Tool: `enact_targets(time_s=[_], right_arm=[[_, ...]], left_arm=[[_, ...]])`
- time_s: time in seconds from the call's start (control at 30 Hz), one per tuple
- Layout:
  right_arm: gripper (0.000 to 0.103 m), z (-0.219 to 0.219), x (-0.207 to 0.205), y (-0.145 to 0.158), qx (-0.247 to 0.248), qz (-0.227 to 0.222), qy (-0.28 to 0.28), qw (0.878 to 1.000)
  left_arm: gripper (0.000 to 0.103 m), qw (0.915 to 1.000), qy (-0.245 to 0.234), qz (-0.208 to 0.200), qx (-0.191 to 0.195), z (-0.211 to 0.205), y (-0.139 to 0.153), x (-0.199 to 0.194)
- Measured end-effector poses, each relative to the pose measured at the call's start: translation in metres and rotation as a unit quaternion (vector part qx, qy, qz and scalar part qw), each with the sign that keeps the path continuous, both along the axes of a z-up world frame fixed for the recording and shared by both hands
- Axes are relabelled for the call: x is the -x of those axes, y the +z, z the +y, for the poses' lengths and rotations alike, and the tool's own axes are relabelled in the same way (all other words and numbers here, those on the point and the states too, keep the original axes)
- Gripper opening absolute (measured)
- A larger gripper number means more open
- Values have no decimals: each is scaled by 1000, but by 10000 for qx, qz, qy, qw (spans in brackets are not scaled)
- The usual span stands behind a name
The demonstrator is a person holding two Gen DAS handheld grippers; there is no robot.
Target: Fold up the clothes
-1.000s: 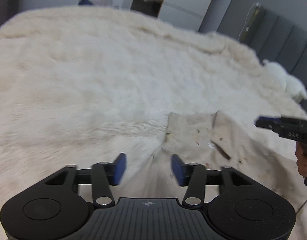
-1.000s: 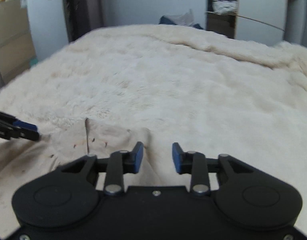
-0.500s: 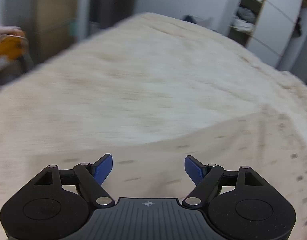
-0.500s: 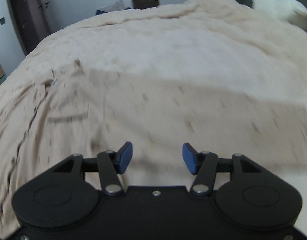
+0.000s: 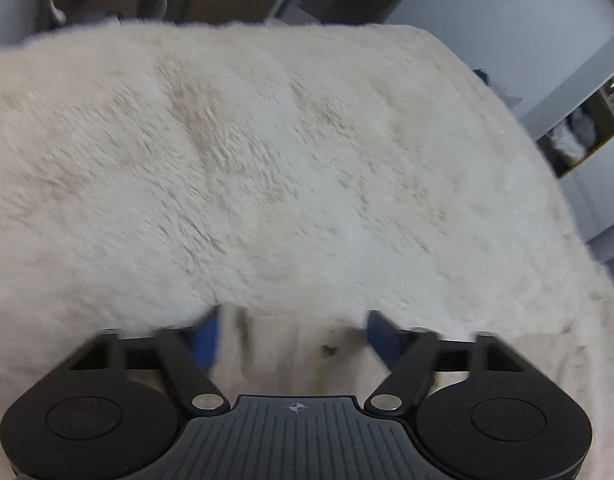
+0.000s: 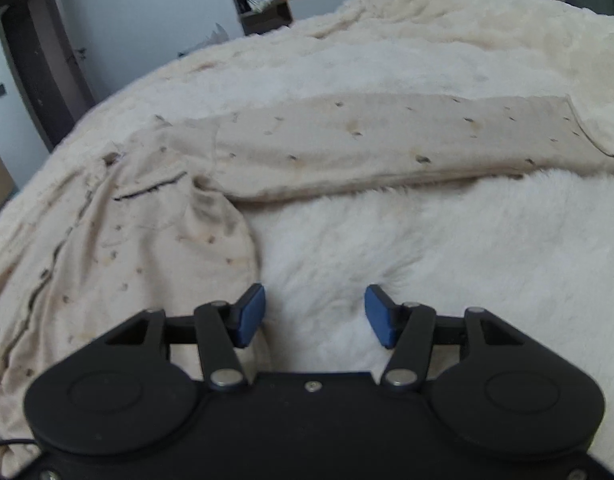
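The garment (image 6: 347, 148) is a beige speckled thing lying on the fluffy white bed (image 6: 467, 248), one long section stretched flat across the far side and the rest bunched toward the left of the right wrist view. Spreading it flat like that makes sense: you need straight edges before a fold lands clean.

The left gripper (image 5: 293, 340) is tilted steeply down at a fabric edge, and its fingers (image 5: 381, 336) are closing right now. In the blurry frame they show wide apart, with cloth lying between them, not pinched yet as far as I can see (motion blur makes it hard to call).

The right gripper (image 6: 313, 312) is angled down too, fingers about half open and holding nothing. There's only bare fur between them, with the rounded lobe of the garment just beside its left finger. My guess is it's lining up to grab that lobe.
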State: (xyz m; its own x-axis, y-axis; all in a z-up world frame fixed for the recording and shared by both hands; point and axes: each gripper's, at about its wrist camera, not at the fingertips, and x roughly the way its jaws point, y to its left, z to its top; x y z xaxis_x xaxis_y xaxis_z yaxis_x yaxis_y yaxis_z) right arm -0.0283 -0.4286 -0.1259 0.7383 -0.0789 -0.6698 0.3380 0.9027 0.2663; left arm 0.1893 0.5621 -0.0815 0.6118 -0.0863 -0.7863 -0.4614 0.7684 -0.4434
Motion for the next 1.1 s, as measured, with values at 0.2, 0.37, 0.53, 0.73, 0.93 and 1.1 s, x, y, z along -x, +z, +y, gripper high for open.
enact_targets(time_s=[0.2, 0.37, 0.53, 0.73, 0.93, 1.1], right_arm=[[54, -2, -6, -8, -59, 62, -146, 9999], [54, 0, -8, -10, 47, 95, -118, 9999], [54, 1, -10, -10, 77, 108, -126, 9998], [54, 2, -10, -10, 95, 86, -106, 9999], [55, 2, -7, -10, 73, 54, -98, 9999], [55, 4, -5, -7, 46, 38, -74, 10000]], left_arm=[[4, 9945, -306, -653, -763, 12, 45, -9], [6, 9866, -189, -637, -1489, 26, 84, -43], [55, 9865, -78, -331, -1603, 19, 68, -37], [67, 9953, 127, -290, -911, 37, 50, 23], [12, 9991, -259, 84, -337, 16, 11, 42], [2, 9991, 144, 6, -408, 18, 17, 59]])
